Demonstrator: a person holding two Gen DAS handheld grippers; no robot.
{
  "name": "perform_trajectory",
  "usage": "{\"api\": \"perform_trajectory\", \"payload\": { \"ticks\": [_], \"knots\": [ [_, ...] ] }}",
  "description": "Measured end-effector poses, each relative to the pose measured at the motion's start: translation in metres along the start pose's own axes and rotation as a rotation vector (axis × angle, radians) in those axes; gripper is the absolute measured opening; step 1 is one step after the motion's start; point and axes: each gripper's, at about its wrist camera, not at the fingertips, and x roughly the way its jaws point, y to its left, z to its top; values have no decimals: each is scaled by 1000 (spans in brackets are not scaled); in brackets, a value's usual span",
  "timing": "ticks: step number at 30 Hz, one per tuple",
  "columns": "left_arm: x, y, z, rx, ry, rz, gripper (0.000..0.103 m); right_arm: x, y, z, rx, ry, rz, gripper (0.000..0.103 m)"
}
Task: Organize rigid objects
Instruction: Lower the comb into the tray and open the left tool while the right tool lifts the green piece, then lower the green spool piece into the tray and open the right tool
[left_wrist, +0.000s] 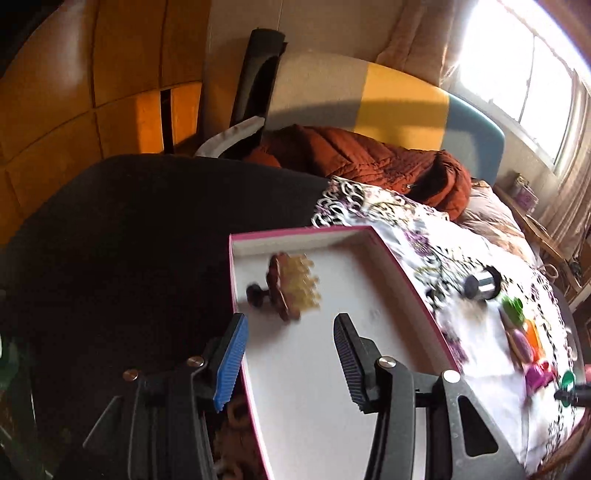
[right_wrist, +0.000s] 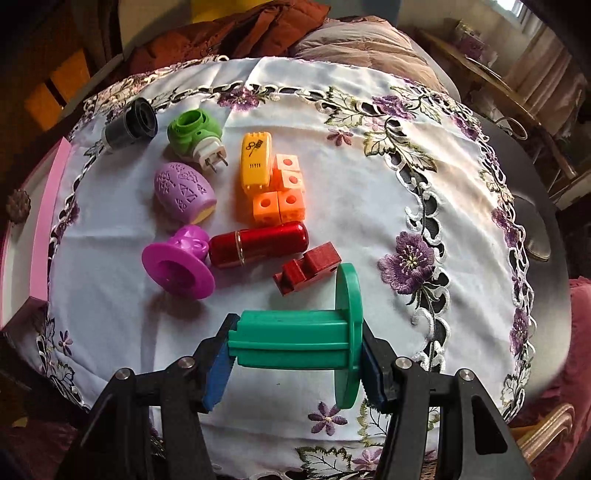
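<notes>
The right gripper (right_wrist: 295, 354) pinches a green plastic spool (right_wrist: 295, 343) above the embroidered white tablecloth (right_wrist: 332, 206). Beyond lie a dark red block (right_wrist: 308, 267), red cylinder (right_wrist: 258, 243) and orange cubes (right_wrist: 280, 199). The left gripper (left_wrist: 290, 354), spread, straddles a pink-rimmed white box's (left_wrist: 399, 269) wall.

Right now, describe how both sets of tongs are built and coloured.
The left tongs: matte black plastic linkage arms with silver round bolts, one ribbed blue pad, one ribbed dark pad. The right tongs: same black arms and silver bolts, both pads blue. No cables or sleeves visible.
</notes>
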Motion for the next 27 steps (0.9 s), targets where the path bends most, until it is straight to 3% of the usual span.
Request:
{"api": "perform_trajectory", "payload": {
  "ticks": [4, 9, 17, 27],
  "knots": [
    [-16, -5, -17, -11, 17, -5, 49, -13, 1, -1, -1, -60, -21, 60],
    [-29, -12, -27, 8, 16, 8, 49, -24, 33, 3, -24, -132, 29, 60],
    [-40, -2, -29, -33, 1, 5, 49, -28, 156, 27, -203, -258, 199, 60],
    [-39, 16, -38, -63, 27, 20, 49, -19, 278, 37, -340, -248, 378, 60]
  ]
}}
